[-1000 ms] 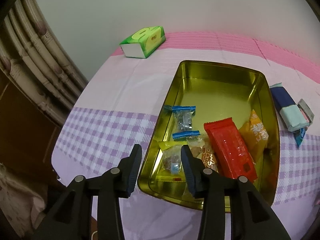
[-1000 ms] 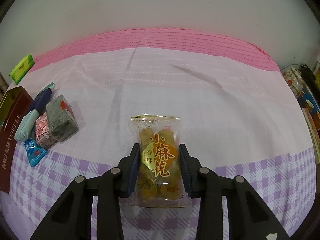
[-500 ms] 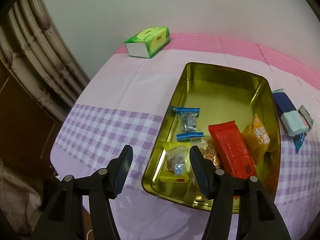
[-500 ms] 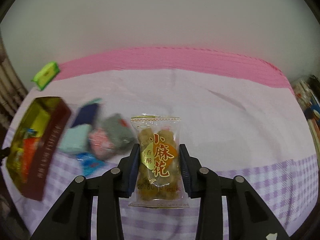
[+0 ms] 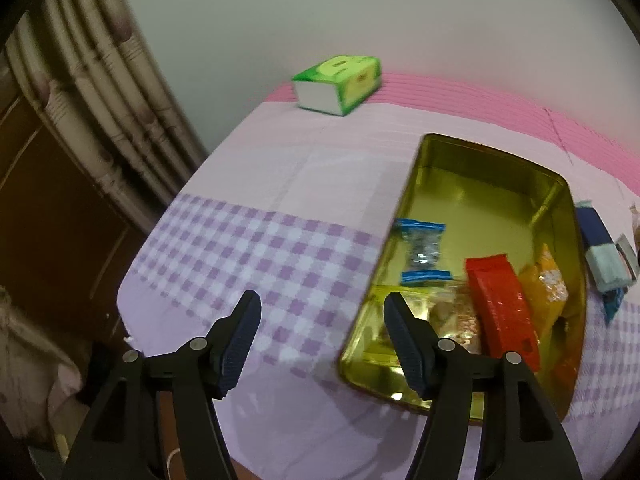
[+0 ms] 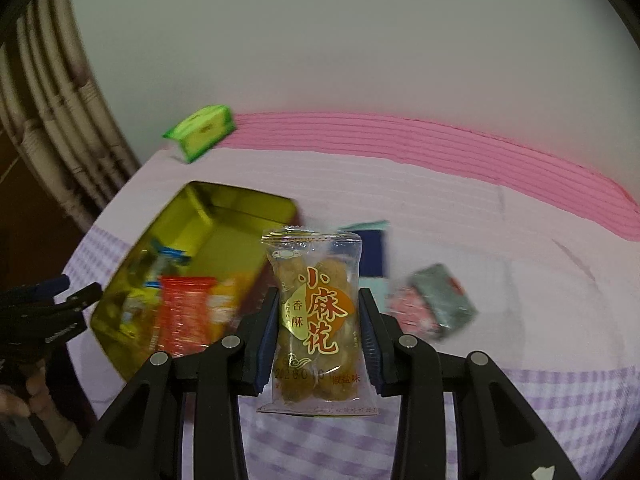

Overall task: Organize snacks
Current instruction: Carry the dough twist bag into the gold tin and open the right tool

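My right claw (image 6: 318,330) clamping twist-snack packet (image 6: 316,320), left claw (image 5: 322,338) agape, empty, gold tin (image 5: 492,200) beside, tissue pack (image 5: 338,84) behind, grey packet (image 6: 442,300) right-view only.

Left tool (image 5: 320,340) opened wider, apparently drawing back from tin (image 5: 416,184).
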